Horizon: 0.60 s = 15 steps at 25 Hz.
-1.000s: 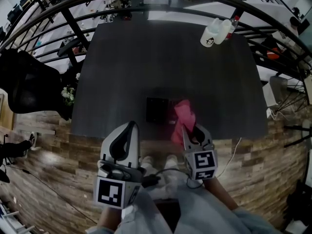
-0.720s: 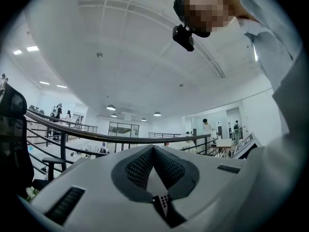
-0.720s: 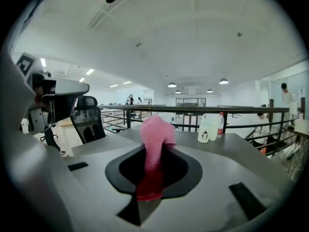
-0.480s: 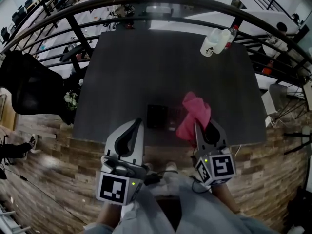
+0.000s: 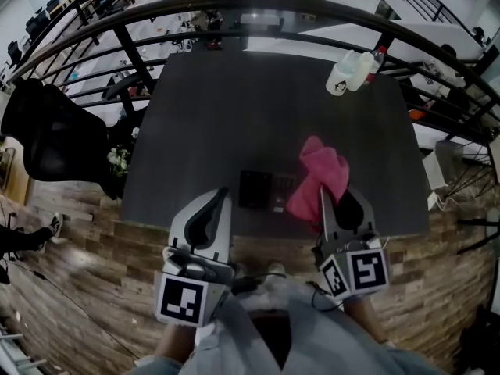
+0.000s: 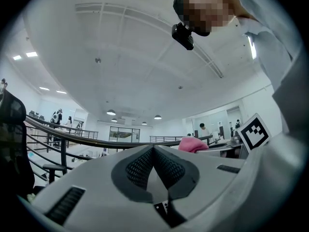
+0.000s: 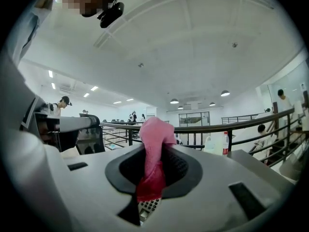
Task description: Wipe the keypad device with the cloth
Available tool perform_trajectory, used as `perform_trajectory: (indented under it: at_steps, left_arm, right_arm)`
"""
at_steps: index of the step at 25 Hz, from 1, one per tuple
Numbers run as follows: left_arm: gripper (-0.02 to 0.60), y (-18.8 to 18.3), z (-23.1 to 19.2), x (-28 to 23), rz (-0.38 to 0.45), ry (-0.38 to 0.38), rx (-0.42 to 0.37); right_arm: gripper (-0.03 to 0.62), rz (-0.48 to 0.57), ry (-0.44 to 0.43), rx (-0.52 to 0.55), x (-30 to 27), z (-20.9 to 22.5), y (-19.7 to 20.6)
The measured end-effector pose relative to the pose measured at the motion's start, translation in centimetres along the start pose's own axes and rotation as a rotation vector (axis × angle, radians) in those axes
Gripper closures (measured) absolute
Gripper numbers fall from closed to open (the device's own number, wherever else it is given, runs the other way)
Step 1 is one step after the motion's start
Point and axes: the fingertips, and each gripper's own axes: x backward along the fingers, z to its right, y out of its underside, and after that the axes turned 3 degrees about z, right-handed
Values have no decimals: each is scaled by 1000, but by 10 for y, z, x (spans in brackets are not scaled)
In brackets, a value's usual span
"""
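Dark grey table [image 5: 258,100] fills the middle of the head view, standing on a wood-plank floor [image 5: 78,280] with a curved black railing [image 5: 234,10] past its far edge. At the near edge, on the person's right side, the right gripper [image 5: 337,209] is held tilted upward, its jaws clamped on a pink cloth [image 5: 320,174] that bunches up above the jaw tips and trails down between them. The cloth hangs over the table just right of the keypad device [image 5: 264,190], a dark flat slab lying near the front edge; it overlaps the device's right side, though contact cannot be made out. The left gripper [image 5: 205,213] sits below the table's near edge, also pointing upward, its jaws pressed together with nothing between them. Well apart, at the far right corner, stand a white jug [image 5: 342,73] and a bottle [image 5: 375,55]. A black chair [image 5: 55,135] stands left of the table.
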Motion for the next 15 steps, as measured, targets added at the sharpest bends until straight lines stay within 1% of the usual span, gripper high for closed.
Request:
perform_trajectory:
  at_steps: [5,10,15]
  left_arm:
    - [578,-3,-5,2,6,-18,-12]
    - [578,-6,-6,2,16,-21,-12]
    - [578,-5,-5,2,13,-17,-9]
  right_arm:
    - [523,12,0,1,1,-2,-5]
    - [523,31,-22,55,3,-9,-15]
    - [523,32,-19,54,4,-10,-19]
